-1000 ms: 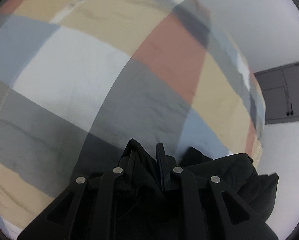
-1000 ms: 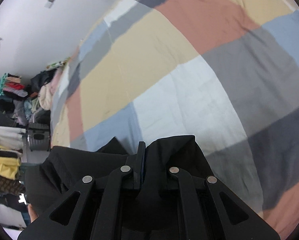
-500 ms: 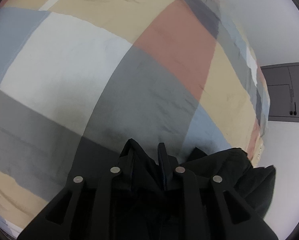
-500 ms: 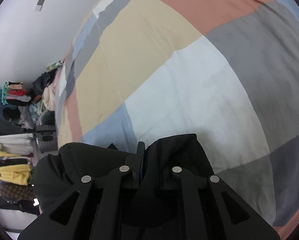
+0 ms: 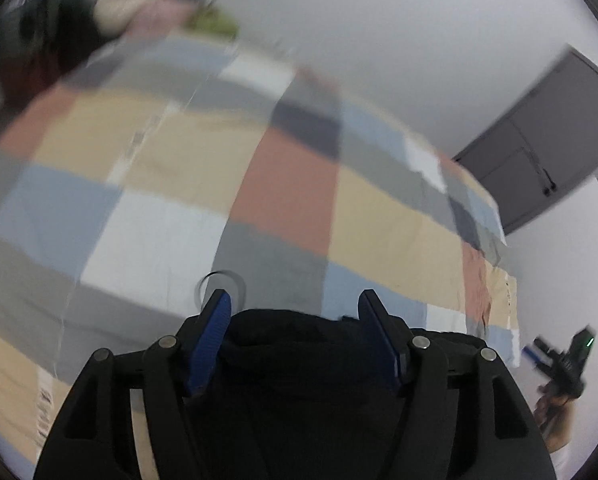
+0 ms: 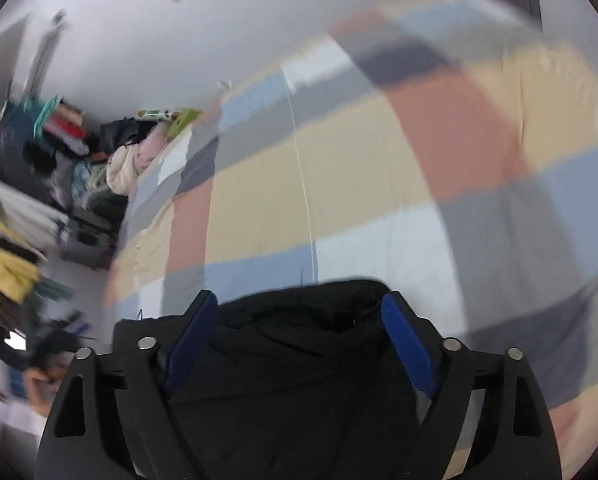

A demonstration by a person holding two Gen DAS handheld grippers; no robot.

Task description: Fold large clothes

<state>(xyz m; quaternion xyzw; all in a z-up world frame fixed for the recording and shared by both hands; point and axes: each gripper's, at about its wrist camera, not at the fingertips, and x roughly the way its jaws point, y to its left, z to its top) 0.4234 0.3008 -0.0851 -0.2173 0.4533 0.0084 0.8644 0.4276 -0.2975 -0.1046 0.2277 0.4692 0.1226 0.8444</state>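
Observation:
A black garment [image 5: 299, 360] lies bunched on the near part of a bed with a patchwork cover [image 5: 291, 200] of tan, rust, grey, blue and white blocks. My left gripper [image 5: 295, 300] is open, its blue pads spread either side of the black cloth below it. In the right wrist view the same garment [image 6: 299, 360] sits between the spread blue pads of my open right gripper [image 6: 299, 300], over the cover [image 6: 339, 184]. The right gripper also shows far right in the left wrist view [image 5: 567, 356]. Both views are motion-blurred.
A grey cupboard [image 5: 539, 152] stands by the white wall beyond the bed's right side. A heap of clothes and a rack of hanging garments [image 6: 59, 168] stand past the bed's left side. A pale cord [image 6: 303, 168] runs across the cover.
Both grippers have opened and let go of the black garment. Both have pulled back and tilted up, so the far wall and room now show.

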